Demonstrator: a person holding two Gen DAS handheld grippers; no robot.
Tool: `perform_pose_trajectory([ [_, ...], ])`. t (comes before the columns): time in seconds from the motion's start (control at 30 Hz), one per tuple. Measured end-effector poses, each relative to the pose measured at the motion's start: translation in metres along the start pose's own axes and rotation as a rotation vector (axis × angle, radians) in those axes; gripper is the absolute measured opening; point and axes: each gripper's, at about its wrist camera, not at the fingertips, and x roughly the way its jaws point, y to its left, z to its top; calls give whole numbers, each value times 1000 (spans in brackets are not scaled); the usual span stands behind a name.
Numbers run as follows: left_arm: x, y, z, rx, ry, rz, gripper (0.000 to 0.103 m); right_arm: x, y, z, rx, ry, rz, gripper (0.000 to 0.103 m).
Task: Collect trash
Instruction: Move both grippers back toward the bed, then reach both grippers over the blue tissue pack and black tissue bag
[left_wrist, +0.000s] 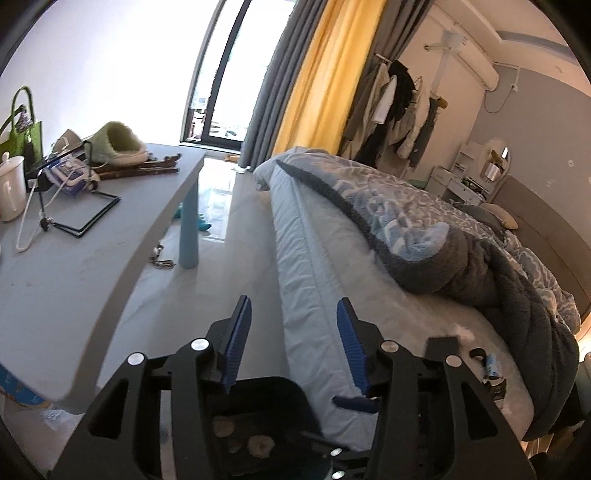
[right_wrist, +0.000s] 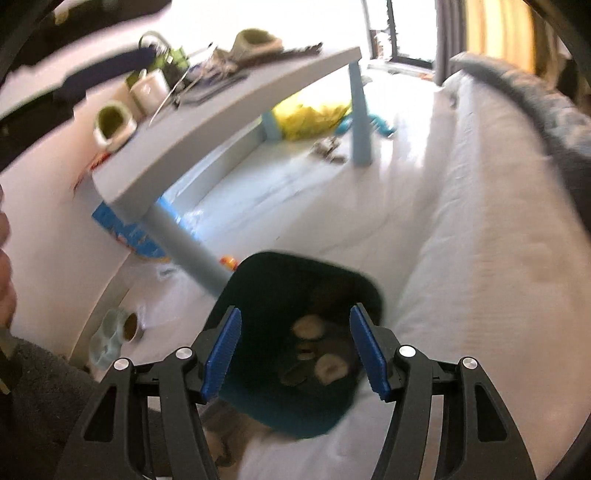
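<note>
My left gripper (left_wrist: 293, 347) has its jaws apart with nothing between them, and it points along the floor between the grey table (left_wrist: 74, 280) and the bed (left_wrist: 321, 295). My right gripper (right_wrist: 295, 350) also has its jaws open and empty, and it looks down into the dark bin (right_wrist: 295, 280), which stands on the floor just beside the bed and near a table leg (right_wrist: 192, 254). The trash (right_wrist: 330, 367), several pale round pieces, lies at the bottom of the bin; the right view is blurred, so I cannot tell what they are.
</note>
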Motion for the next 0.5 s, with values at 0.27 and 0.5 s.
perform_pose_trajectory([
  [0.27,15,-42,-6,37,14,-43,59,-51,-46,-16,57,-81,-81,63],
  [0.5,30,-77,-15,67,46,-92,65,-87,-79,-35,97,-128,-124,63],
])
